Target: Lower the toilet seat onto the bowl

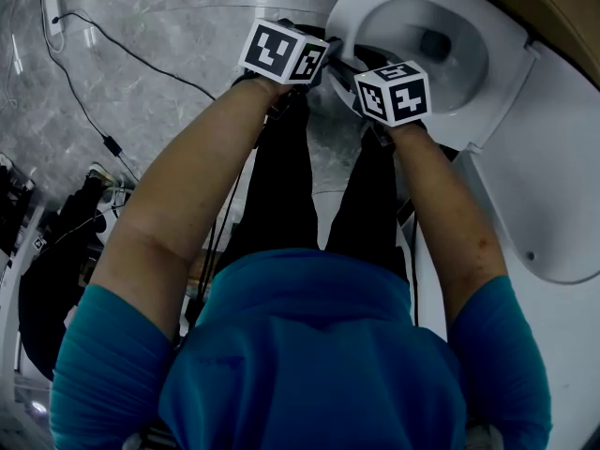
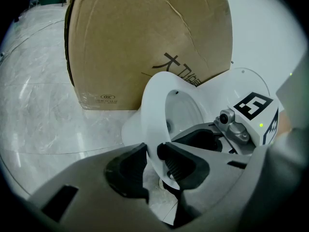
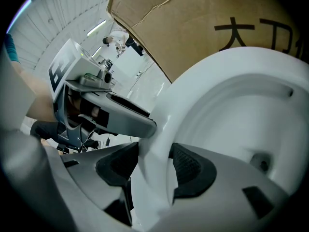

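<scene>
While we lean over toilet, both tools clamp front rim of toilet seat (image 2: 154, 100). Left tool (image 2: 152, 161): pads pressed on either face of thin white rim. Right tool (image 3: 154, 166): same grip, rim filling gap between pads, just beside left tool. Seat ring lies over bowl (image 1: 441, 50); we cannot tell whether it touches bowl. Cardboard box (image 2: 145, 37) stands just behind toilet. Grey marble floor (image 1: 169, 26) below, black cable (image 1: 105, 139) trailing across it.
</scene>
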A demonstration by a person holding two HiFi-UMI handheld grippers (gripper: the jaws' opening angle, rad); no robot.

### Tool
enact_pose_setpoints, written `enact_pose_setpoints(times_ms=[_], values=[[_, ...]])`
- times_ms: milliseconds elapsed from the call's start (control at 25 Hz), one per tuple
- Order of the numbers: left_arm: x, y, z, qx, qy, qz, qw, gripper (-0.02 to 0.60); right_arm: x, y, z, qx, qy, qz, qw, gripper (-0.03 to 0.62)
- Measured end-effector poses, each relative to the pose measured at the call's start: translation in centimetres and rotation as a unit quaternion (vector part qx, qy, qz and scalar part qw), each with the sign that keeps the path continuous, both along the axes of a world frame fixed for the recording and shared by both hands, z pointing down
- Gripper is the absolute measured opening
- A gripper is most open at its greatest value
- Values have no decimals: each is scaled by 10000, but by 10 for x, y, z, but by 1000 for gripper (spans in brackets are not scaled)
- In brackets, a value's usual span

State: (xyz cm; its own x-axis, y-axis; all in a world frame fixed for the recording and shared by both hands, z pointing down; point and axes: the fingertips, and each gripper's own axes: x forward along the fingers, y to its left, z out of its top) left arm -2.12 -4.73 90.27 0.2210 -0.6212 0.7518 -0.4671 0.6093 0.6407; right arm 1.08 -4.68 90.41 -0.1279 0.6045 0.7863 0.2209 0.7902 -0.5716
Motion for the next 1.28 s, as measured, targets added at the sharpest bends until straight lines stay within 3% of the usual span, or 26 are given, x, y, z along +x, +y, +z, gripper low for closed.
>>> enact_pose_setpoints(times_ms=[320, 640, 1040, 1280], values=[[-1, -4, 2, -96, -100, 59, 9999, 127, 0, -1, 2, 21, 72, 83, 9999, 230], [-3, 2, -10, -278, -556, 232, 9978, 127, 5, -7, -14, 117, -294, -22, 9995, 229], [-26, 0, -88, 358, -1045, -244, 9936, 127, -12, -23, -73, 86, -764, 129, 9970, 215], [-26, 7, -153, 755, -1453, -326, 9860, 126, -13, -42, -130, 138, -1233, 477, 9911, 100]])
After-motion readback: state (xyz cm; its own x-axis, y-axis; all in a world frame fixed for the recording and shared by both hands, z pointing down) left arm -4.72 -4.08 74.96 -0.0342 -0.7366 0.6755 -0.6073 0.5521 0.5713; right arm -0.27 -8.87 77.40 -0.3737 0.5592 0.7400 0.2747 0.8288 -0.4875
